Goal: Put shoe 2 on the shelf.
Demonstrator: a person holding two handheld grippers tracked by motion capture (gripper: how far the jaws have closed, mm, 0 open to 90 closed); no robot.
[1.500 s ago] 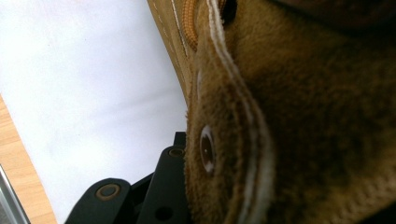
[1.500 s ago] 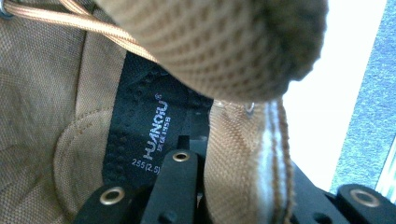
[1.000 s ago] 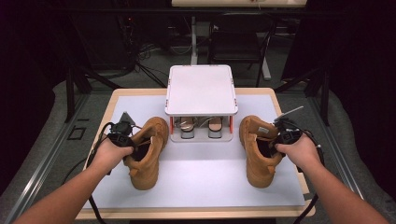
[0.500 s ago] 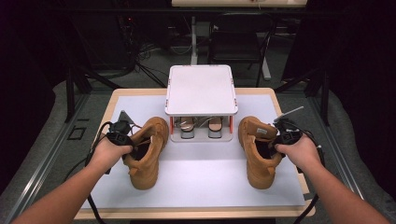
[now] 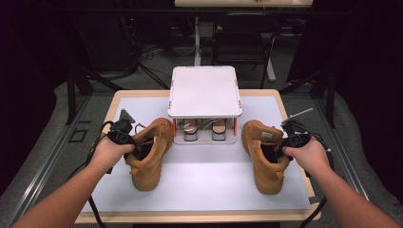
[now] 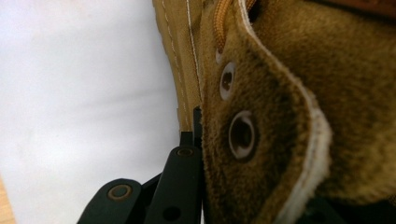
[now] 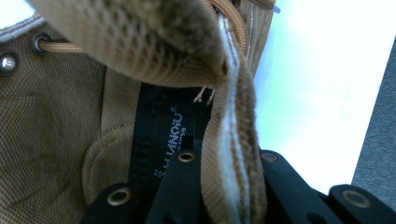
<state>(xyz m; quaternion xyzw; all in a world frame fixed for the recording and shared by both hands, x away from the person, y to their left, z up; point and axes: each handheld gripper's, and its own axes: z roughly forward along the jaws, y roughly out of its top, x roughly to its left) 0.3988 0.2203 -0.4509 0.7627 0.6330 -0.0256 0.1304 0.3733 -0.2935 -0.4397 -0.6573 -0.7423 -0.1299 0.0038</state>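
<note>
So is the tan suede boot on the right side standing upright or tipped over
Upright: the tan suede boot rests sole-down on the white mat, opening up, with the right gripper shut on its collar.

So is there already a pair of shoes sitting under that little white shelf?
Yes, in the high view a pair of shoes stands side by side under the white shelf, between the two tan boots.

Sideways white lettering, roughly "MANOLI", on the black insole (image 7: 161,140) inside the right-hand boot (image 7: 60,121); digits beneath unreadable.
</note>
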